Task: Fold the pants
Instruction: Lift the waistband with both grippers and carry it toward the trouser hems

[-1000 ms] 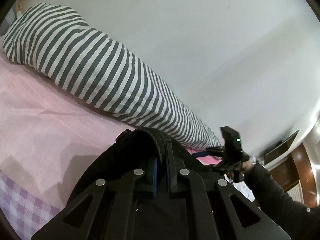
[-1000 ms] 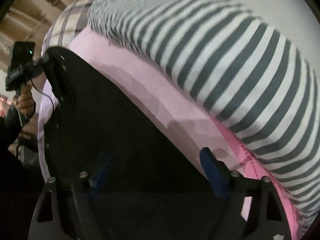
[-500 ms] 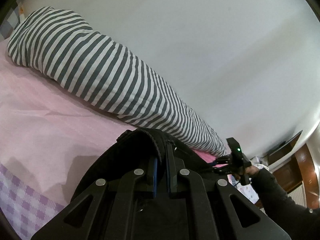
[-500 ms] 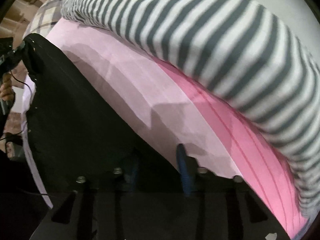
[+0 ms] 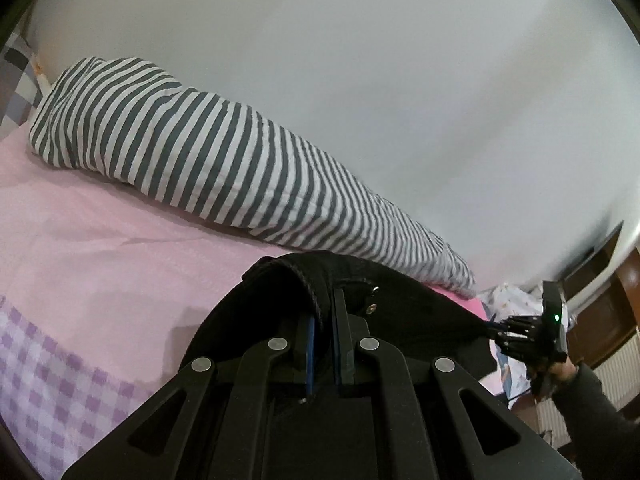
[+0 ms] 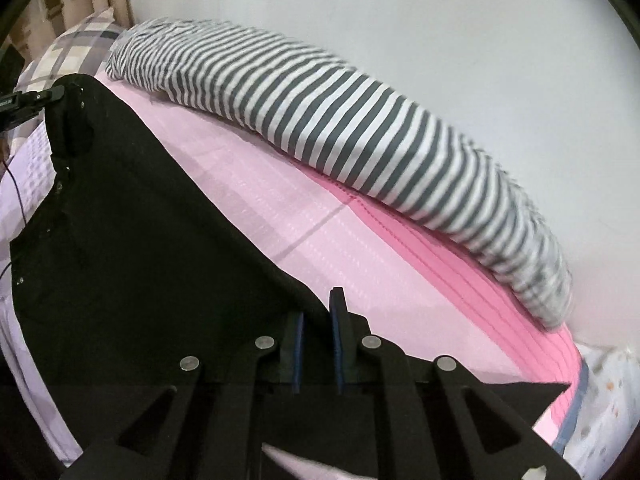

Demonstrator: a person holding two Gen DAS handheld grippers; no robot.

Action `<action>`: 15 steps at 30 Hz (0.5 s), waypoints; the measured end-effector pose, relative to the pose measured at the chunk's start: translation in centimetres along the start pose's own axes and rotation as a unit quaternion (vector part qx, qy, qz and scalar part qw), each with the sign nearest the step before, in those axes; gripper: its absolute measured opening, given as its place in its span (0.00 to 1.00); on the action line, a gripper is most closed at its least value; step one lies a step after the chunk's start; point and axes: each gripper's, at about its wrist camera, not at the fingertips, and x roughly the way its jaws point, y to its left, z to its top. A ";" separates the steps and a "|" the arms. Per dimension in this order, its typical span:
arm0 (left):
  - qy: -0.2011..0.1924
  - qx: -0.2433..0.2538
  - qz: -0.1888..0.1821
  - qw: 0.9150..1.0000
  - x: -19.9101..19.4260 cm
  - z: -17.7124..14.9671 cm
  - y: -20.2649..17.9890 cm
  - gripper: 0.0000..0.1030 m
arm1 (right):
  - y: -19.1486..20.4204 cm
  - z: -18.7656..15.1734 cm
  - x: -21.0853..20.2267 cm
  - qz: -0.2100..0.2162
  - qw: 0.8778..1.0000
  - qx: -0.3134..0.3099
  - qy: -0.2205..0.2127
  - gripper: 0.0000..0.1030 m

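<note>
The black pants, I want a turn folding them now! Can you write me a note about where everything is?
Left gripper: shut on the pants at the waistband.
Right gripper: shut on the pants' other edge.
The pants hang stretched between both grippers above the pink bed sheet, near the striped pillow.
Done: both ends gripped and lifted.
Left: no finished fold shows yet; lay them down and fold.

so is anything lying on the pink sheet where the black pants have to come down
Nothing visible does. The black pants hang between both grippers over the bare pink bed sheet. The long grey-and-white striped bolster lies beyond them, along the wall, apart from the pants.
</note>
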 end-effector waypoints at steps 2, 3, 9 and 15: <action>0.002 0.014 0.007 1.000 -1.0 -0.6 -0.6 0.06 | 1.2 -1.7 -1.5 -0.016 1.000 0.013 -0.010 0.09; 0.004 0.024 0.010 1.000 -1.4 -0.9 -0.8 0.06 | 1.6 -2.4 -2.0 -0.020 1.000 0.016 -0.012 0.09; 0.030 0.066 0.027 0.997 -4.0 -4.3 -1.9 0.07 | 4.1 -7.3 -3.4 -0.026 0.998 0.061 -0.010 0.08; 0.079 0.103 0.061 0.990 -5.3 -9.3 -2.0 0.09 | 5.4 -11.4 -3.4 -0.017 0.994 0.111 0.002 0.07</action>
